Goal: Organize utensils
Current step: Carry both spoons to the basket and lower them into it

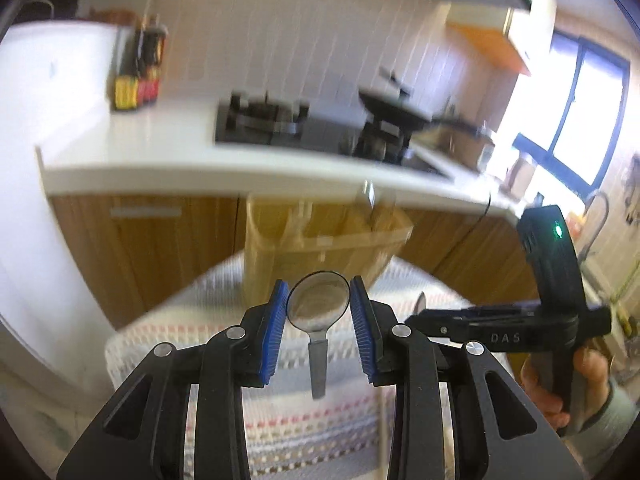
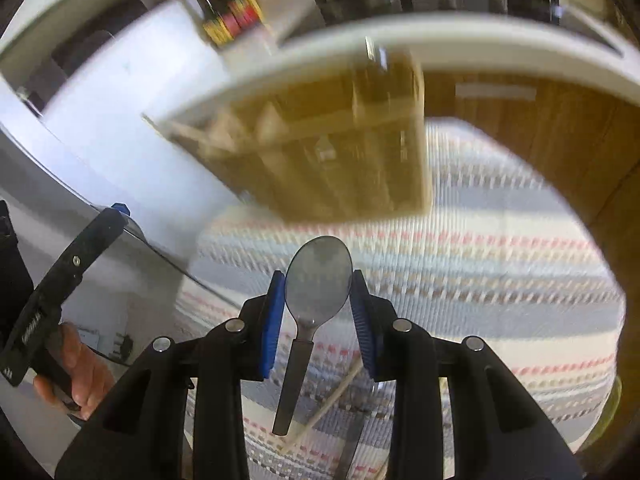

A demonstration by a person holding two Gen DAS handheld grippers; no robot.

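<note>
We find the left gripper [image 1: 318, 306] clamped on a round-bowled metal spoon [image 1: 318, 304], handle hanging at lower centre. The right gripper [image 2: 318, 294] likewise grips an oval metal spoon [image 2: 319, 276]. A blurred wooden compartmented utensil box [image 2: 344, 160] stands beyond on the striped woven cloth [image 2: 500, 264].

The left tool [image 1: 318, 330] grips a round metal spoon [image 1: 318, 307] by its bowl between 2 blue pads [image 1: 274, 332], handle hanging down over a striped cloth [image 1: 320, 412] on the tabletop. Just beyond stands a blurred wooden utensil caddy [image 1: 320, 248]. At right, the right tool [image 1: 424, 314] — held in a hand [image 1: 568, 388] — shows side-on, a spoon tip just visible at its fingers.
</note>
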